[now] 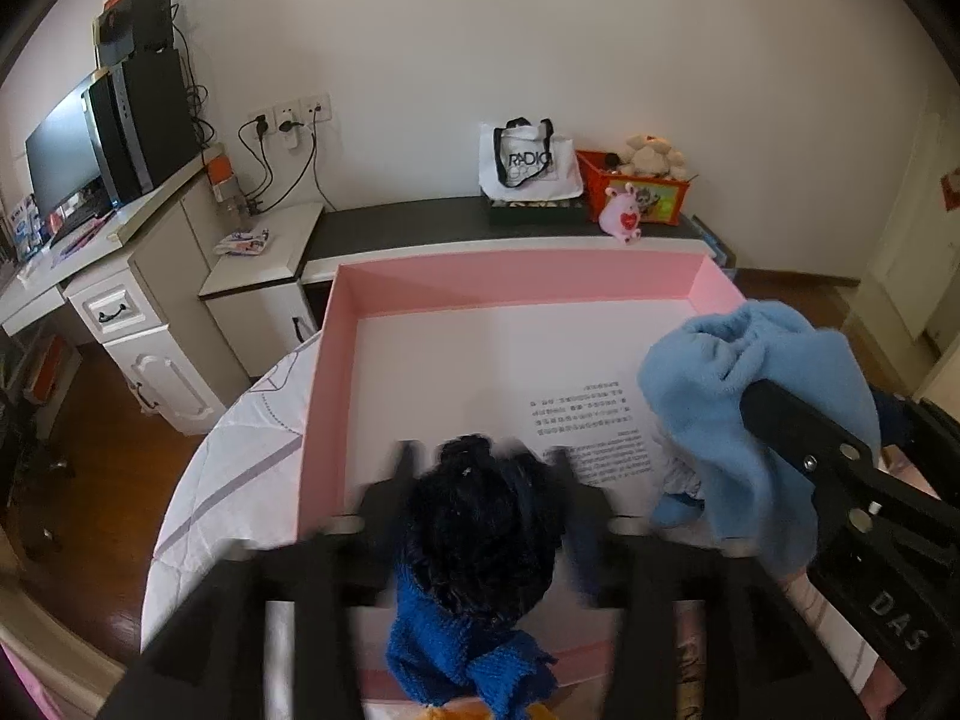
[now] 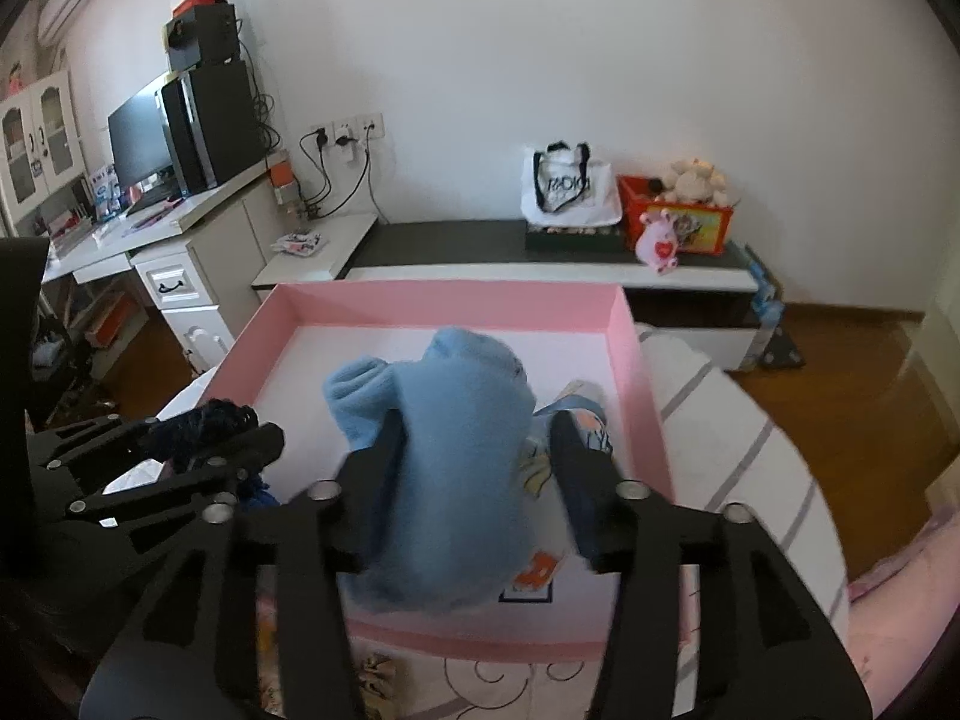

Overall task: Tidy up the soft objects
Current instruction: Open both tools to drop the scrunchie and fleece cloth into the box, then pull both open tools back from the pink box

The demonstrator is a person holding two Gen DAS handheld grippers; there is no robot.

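Right now both tools hang over the pink box (image 2: 645,372), which sits on a quilted bed (image 2: 744,438), and each has a soft thing between its fingers. The left tool (image 1: 483,468) brackets a dark curly-haired doll (image 1: 480,534) with a blue knitted scarf (image 1: 456,654); its jaws stand apart on either side of the doll's head with a gap showing, so the doll looks released rather than pinched, lying at the near edge of the box. The right tool (image 2: 474,444) straddles a light blue fleece cloth (image 2: 444,450), bunched in a heap on the box floor; here too the jaws stand apart, the right finger clear of the fabric, the left one close against it, so I judge the cloth set down, not clamped. A small patterned piece of fabric (image 2: 585,420) lies just beside the cloth, toward the right wall.

Placing them side by side makes sense: the doll goes to the left half, the cloth to the right, so neither buries the other. Both tools tilt downward, which suits dropping limp things that would otherwise cling to the pads.
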